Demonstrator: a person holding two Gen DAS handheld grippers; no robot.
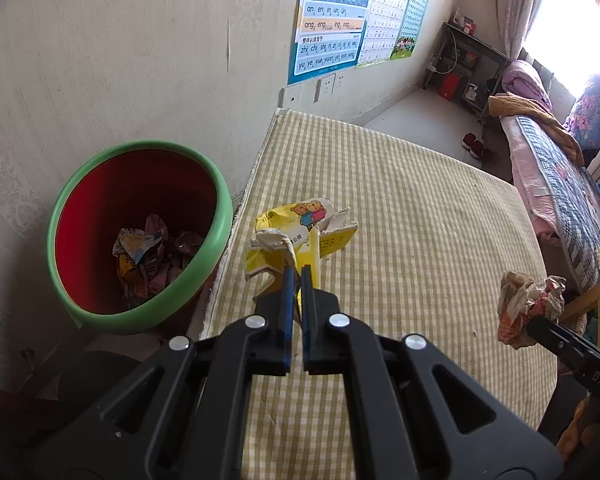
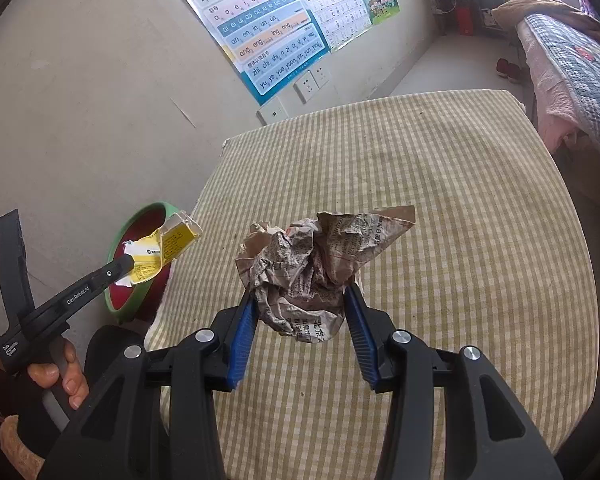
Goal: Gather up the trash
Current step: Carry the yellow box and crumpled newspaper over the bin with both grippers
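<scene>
My left gripper (image 1: 299,270) is shut on a torn yellow carton (image 1: 300,232) with cartoon bears and holds it above the table's left edge, beside the bin. In the right wrist view the carton (image 2: 168,248) hangs in front of the bin (image 2: 140,240). The red bin with a green rim (image 1: 140,236) stands on the floor left of the table, with crumpled paper inside. My right gripper (image 2: 300,292) is shut on a crumpled newspaper ball (image 2: 316,268), held above the table; the ball also shows in the left wrist view (image 1: 528,308).
The table has a green-and-white checked cloth (image 1: 420,220). A wall with alphabet posters (image 1: 332,20) is behind it. A bed with quilts (image 1: 560,152) stands to the right. A shelf (image 1: 464,64) and red shoes (image 1: 474,146) are at the far end.
</scene>
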